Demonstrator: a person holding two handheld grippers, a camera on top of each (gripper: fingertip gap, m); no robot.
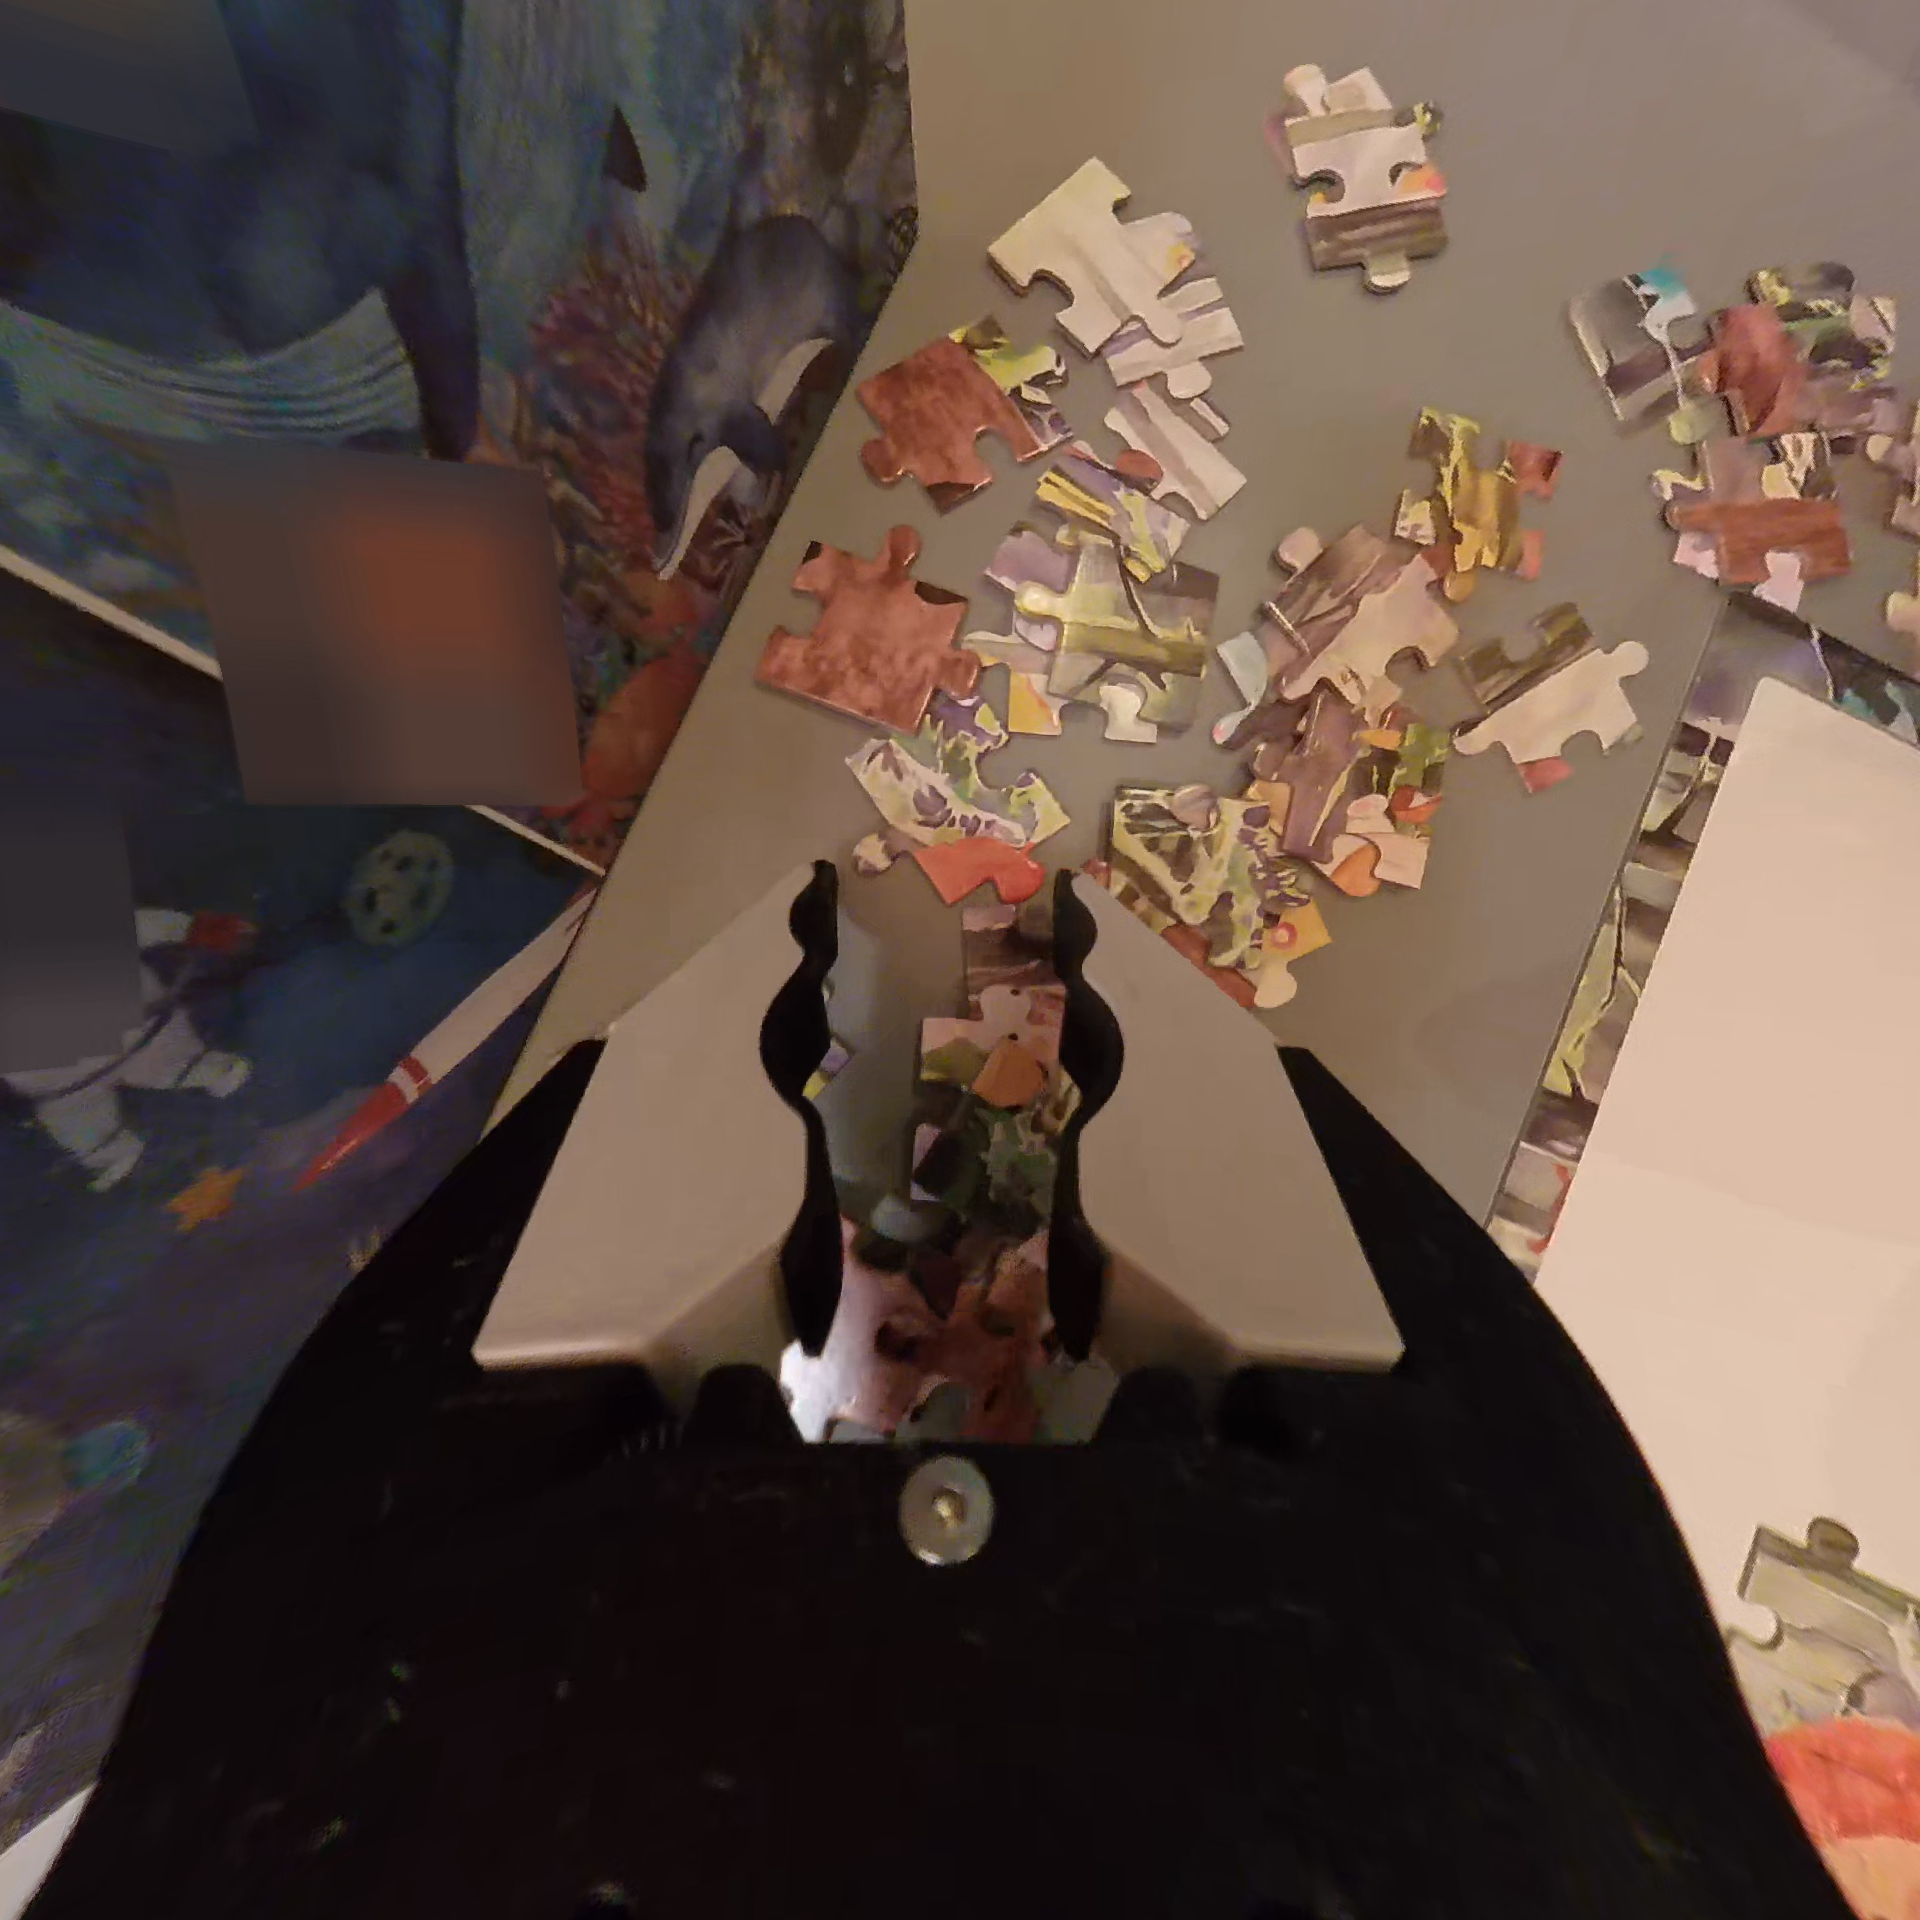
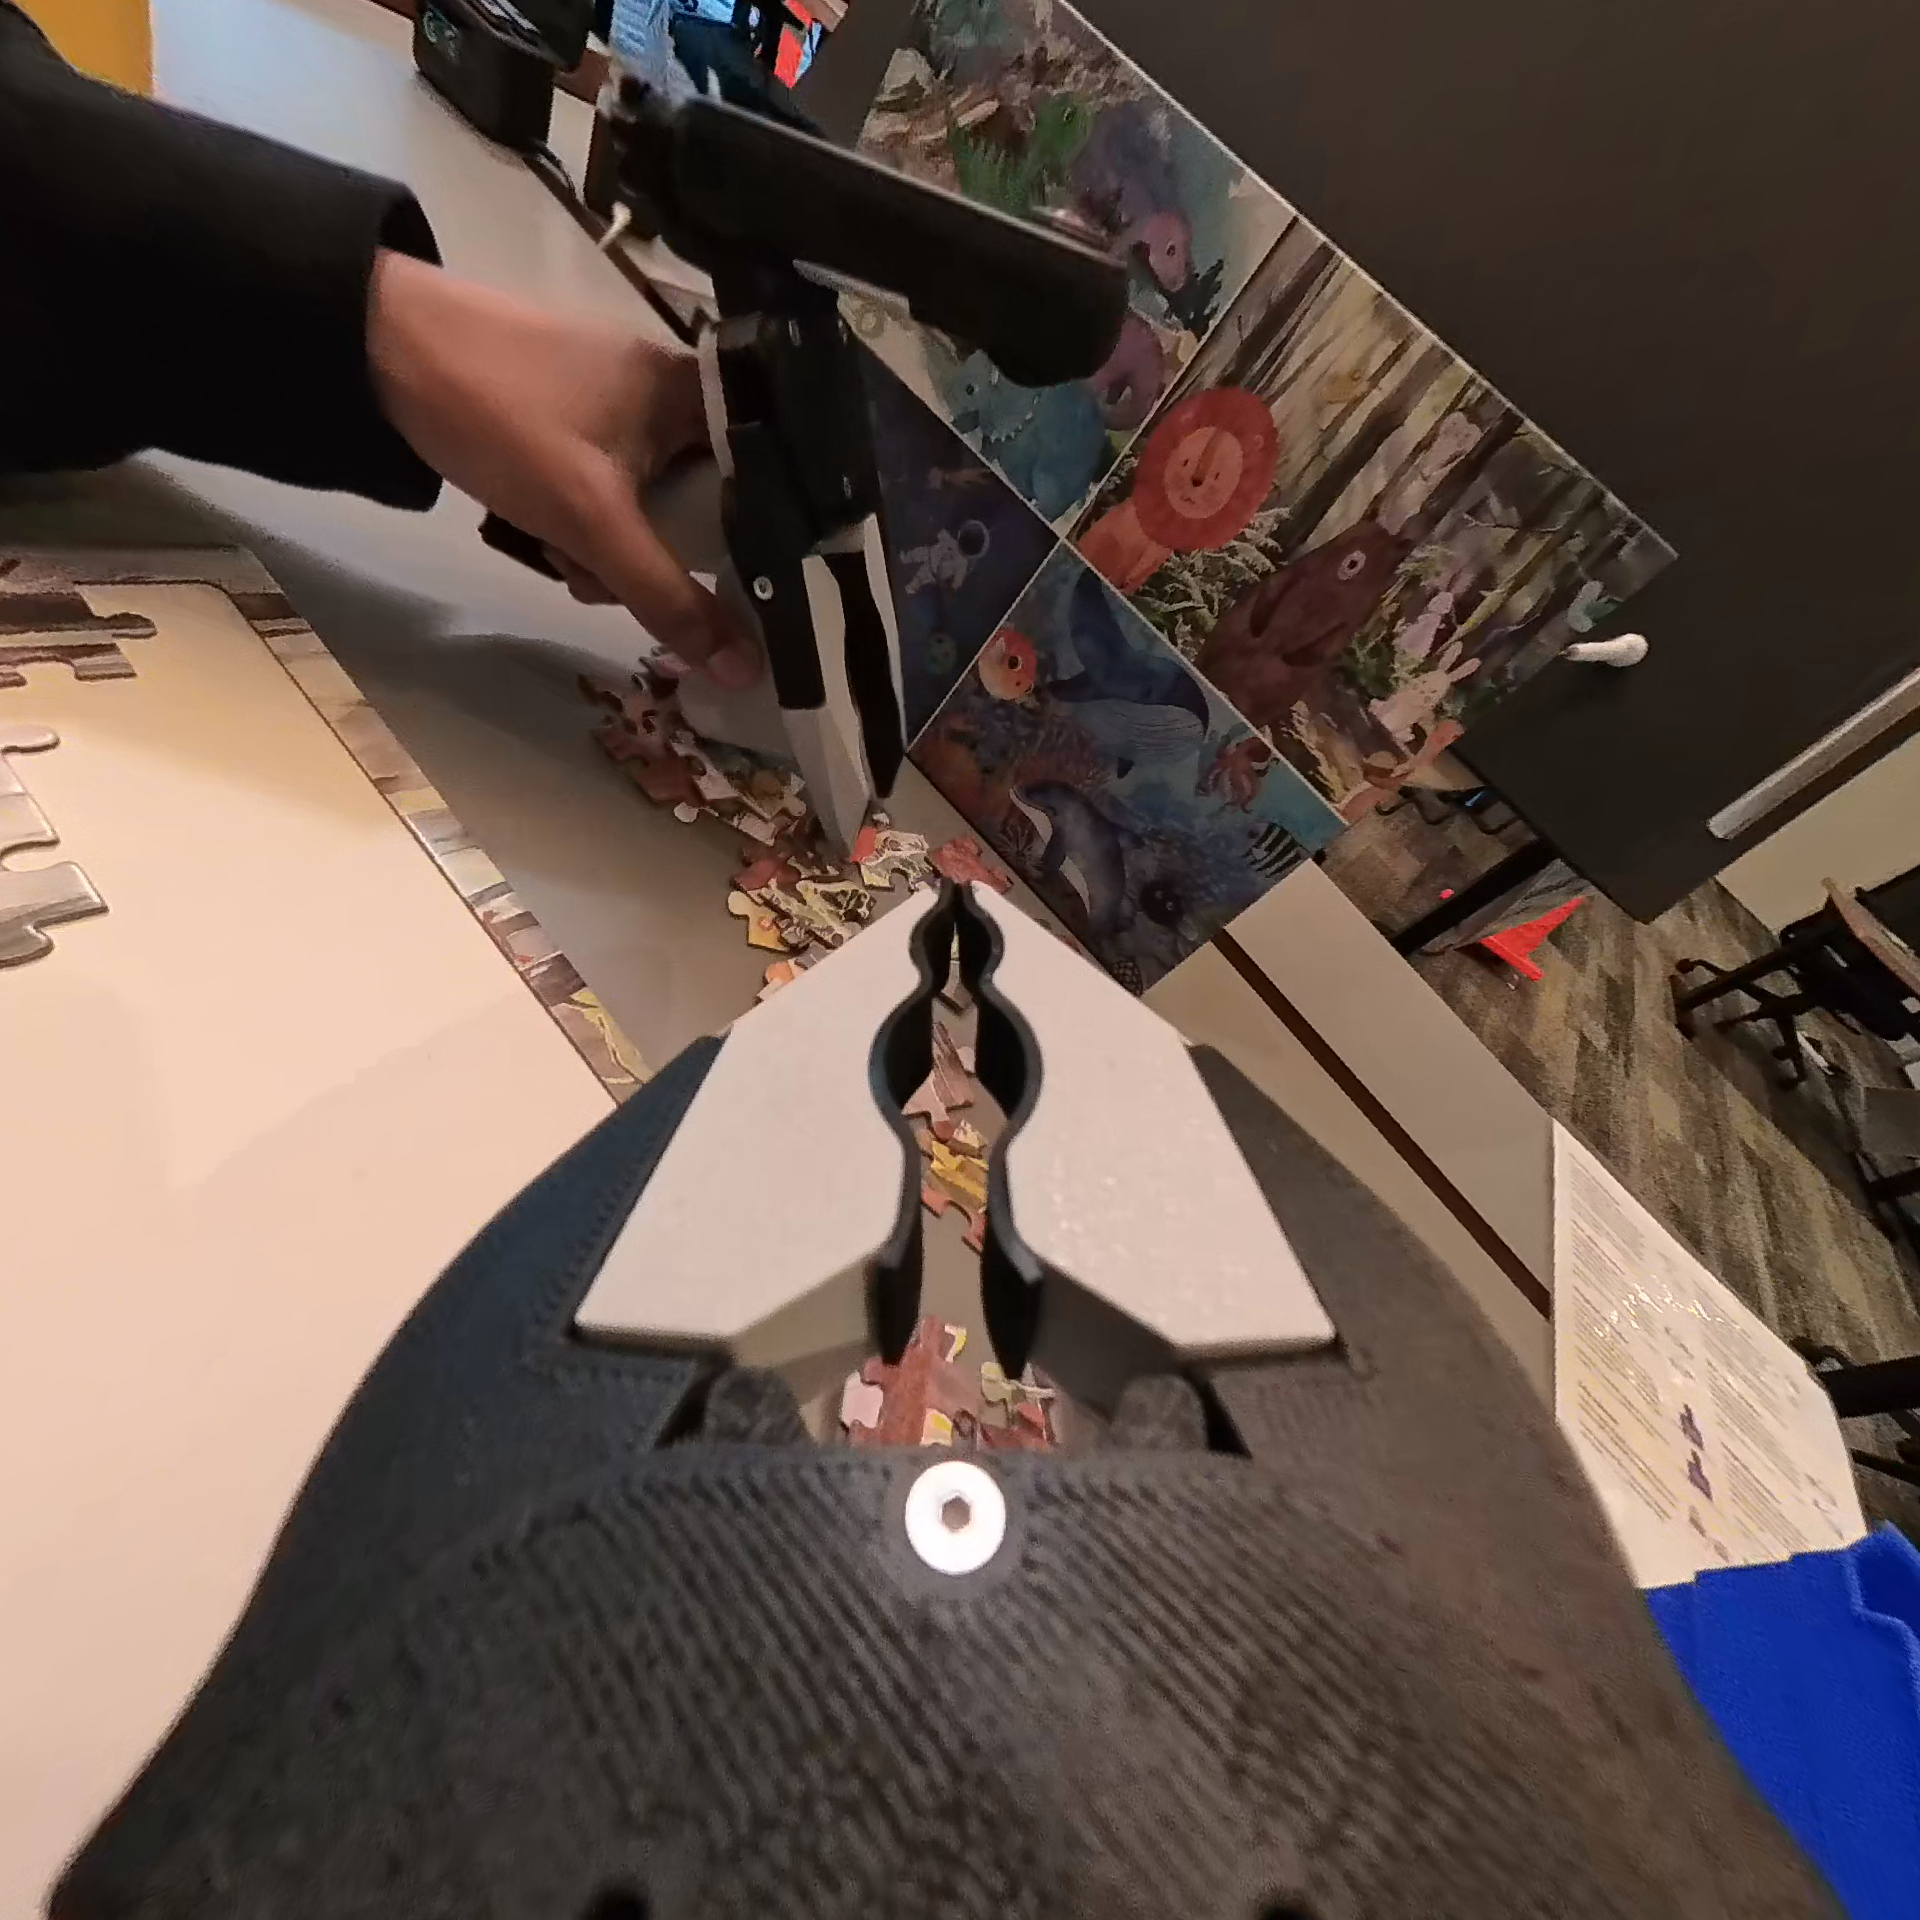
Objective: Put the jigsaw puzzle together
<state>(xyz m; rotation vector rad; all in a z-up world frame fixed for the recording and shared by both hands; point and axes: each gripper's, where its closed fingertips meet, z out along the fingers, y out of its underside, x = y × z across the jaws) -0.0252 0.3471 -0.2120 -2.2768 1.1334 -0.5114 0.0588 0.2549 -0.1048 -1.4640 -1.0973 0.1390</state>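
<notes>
Evidently loose jigsaw pieces point(image 1: 1091, 623) are thin, light, stiff card lying flat: pinch an overhanging edge. Left gripper point(image 1: 945, 883) part-open, empty; right gripper point(image 2: 956, 899) nearly closed, empty.

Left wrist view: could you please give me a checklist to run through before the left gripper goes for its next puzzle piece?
1. Left gripper open: ok, a clear gap shows between its fingers.
2. Target ahead: ok, a red piece lies just past the tips.
3. Target lying alone: not ok, it overlaps neighbouring pieces.
4. Tips touching the table: cannot tell.
5. Right gripper out of the way: ok, it is shut, empty and apart from the left one.
6. Room on the puzzle board: ok, its white middle is bare.
</notes>
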